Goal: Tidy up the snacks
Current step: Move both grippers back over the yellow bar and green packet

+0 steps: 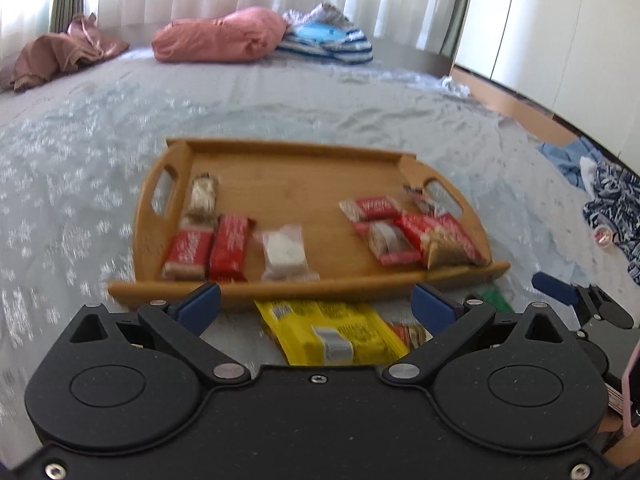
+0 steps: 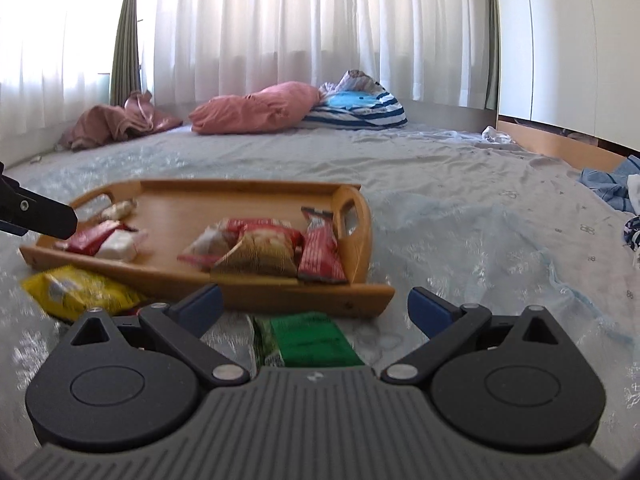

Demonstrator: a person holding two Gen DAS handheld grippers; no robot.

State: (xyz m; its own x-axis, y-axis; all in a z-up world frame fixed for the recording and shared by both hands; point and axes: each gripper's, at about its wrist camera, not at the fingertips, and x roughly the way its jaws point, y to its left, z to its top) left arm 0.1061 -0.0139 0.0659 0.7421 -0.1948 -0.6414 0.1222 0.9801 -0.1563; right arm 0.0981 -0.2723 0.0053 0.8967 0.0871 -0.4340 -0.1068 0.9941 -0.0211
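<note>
Jaws of both claws stand released. Left claw (image 1: pixel 316 300) brackets a flat yellow foil packet (image 1: pixel 332 338); right claw (image 2: pixel 314 302) brackets a green foil packet (image 2: pixel 306 338). Each should pinch mid-packet, lifting over the near rim of the wooden handled tray (image 1: pixel 312 292) beyond. Blur defeats any lettering on the red wrappers (image 1: pixel 228 248).

This is a bedroom in a home. A big bed (image 2: pixel 400 168) with a pale blue cover fills the room. A pink pillow (image 2: pixel 256 114) and a striped blanket (image 2: pixel 360 110) lie by the long white curtains (image 2: pixel 300 28). Clothes (image 1: pixel 612 200) sit in a pile at the side.
</note>
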